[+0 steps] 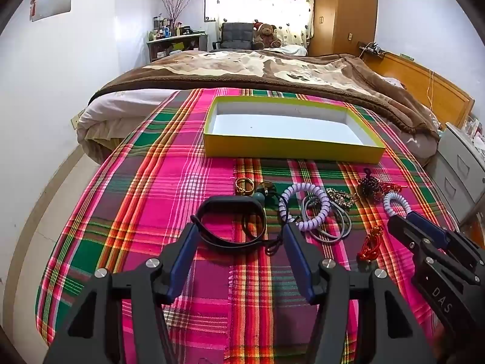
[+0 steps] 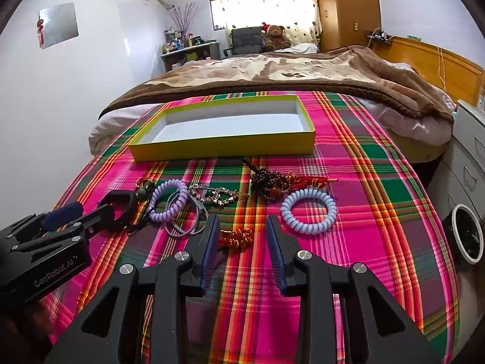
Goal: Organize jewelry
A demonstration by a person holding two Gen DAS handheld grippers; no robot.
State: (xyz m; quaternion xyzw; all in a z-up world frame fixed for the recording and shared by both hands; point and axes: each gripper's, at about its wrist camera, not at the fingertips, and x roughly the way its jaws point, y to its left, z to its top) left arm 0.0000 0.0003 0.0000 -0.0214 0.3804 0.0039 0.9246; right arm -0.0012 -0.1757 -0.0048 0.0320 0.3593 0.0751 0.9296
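On the plaid cloth [image 2: 363, 166] covering the bed's near end, items are lying as follows. Yellow box [image 1: 291, 148], white inside, is sitting open toward the cloth's far edge. Black watch band [image 1: 230, 224], lilac coil tie [image 2: 168, 200], grey bands [image 2: 188, 221], dark bead bracelet [image 2: 269, 182] and pale blue coil tie [image 2: 309, 210] are spreading in a row between box and near edge. Left gripper [image 1: 239, 236] is hovering with jaws released around the watch band. Right gripper [image 2: 242, 230] is hovering, jaws released, flanking a red-gold ornament [image 2: 238, 238].
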